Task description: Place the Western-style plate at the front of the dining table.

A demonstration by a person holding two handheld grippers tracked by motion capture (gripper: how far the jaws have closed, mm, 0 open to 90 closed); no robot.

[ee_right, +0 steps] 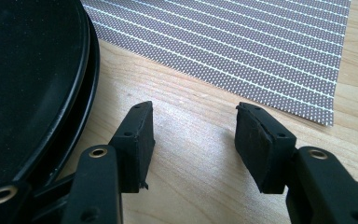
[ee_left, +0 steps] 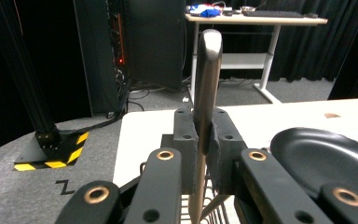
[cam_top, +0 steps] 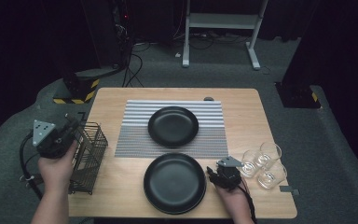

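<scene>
My left gripper (cam_top: pixel 71 127) hangs over the left end of the table, shut on the slim dark handle of a utensil (ee_left: pixel 207 79) that stands upright between its pads. Its lower end reaches down into a black wire basket (cam_top: pixel 91 154) just below the jaws; what kind of utensil it is stays hidden. Beside the right rim of the near black plate (cam_top: pixel 175 183), my right gripper (cam_top: pixel 213 173) stands low over the wood and open, with bare table between its pads (ee_right: pixel 135 135). A second black plate (cam_top: pixel 173 126) lies on a striped placemat (cam_top: pixel 135 140).
Three clear glasses (cam_top: pixel 263 163) stand together near the table's right edge, just beyond my right hand. The near plate's rim (ee_right: pixel 74 112) lies close to the left jaw in the right gripper view. The placemat's corner (ee_right: pixel 307 107) lies ahead of the jaws.
</scene>
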